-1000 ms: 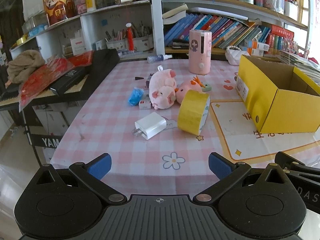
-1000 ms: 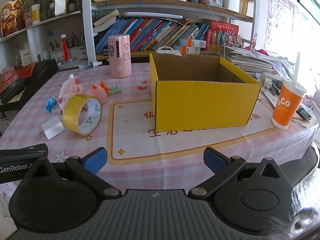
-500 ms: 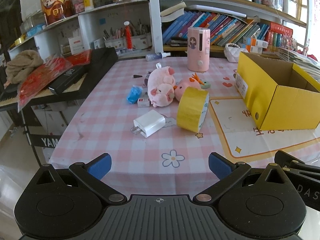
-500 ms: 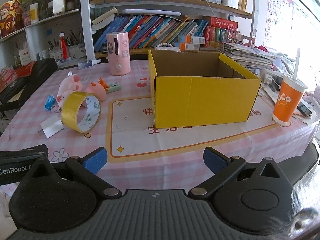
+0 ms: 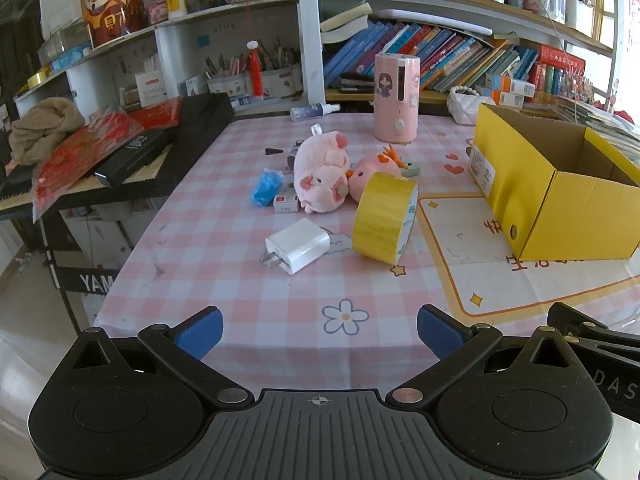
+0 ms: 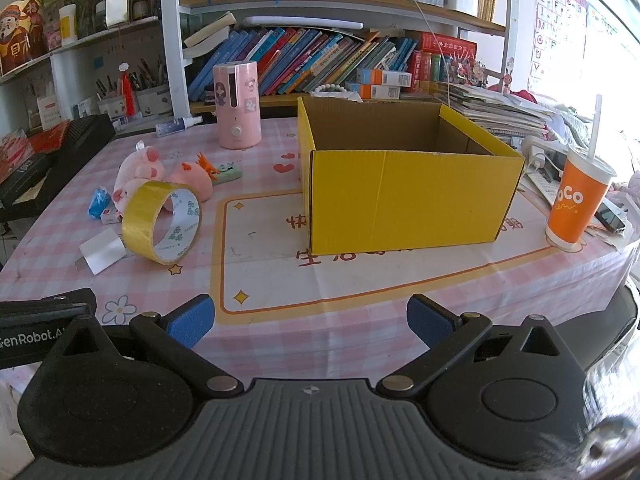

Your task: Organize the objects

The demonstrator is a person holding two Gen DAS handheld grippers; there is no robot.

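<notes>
The left claw (image 5: 320,330) hangs just off the near edge of the table (image 5: 224,248), which is covered in a pink-and-white checked cloth; its blue-padded fingers (image 5: 199,330) are spread wide apart and hold nothing. The right claw (image 6: 311,322) sits beside it at the same edge, also spread wide and empty.

On the cloth ahead of the left claw lies a white plastic plug-in charger (image 5: 297,245) with its two metal prongs pointing toward the near left. Just to its right a roll of yellow adhesive tape (image 5: 385,222) stands on edge, tilted. Behind the roll a pink plush pig (image 5: 321,172) lies on its side, touching a smaller salmon-pink plush toy with an orange crest (image 5: 370,171). To the left of the pig are a crumpled blue wrapper (image 5: 265,188) and a small white-and-red box (image 5: 285,203).

An open yellow cardboard box (image 6: 408,196) stands on the right half of the table on a white mat with an orange border (image 6: 264,276); no contents can be seen in it from these angles. Well behind the toys stands a tall pink cylindrical appliance (image 6: 237,105). An orange paper cup with a white lid and straw (image 6: 576,204) stands to the right of the box.
</notes>
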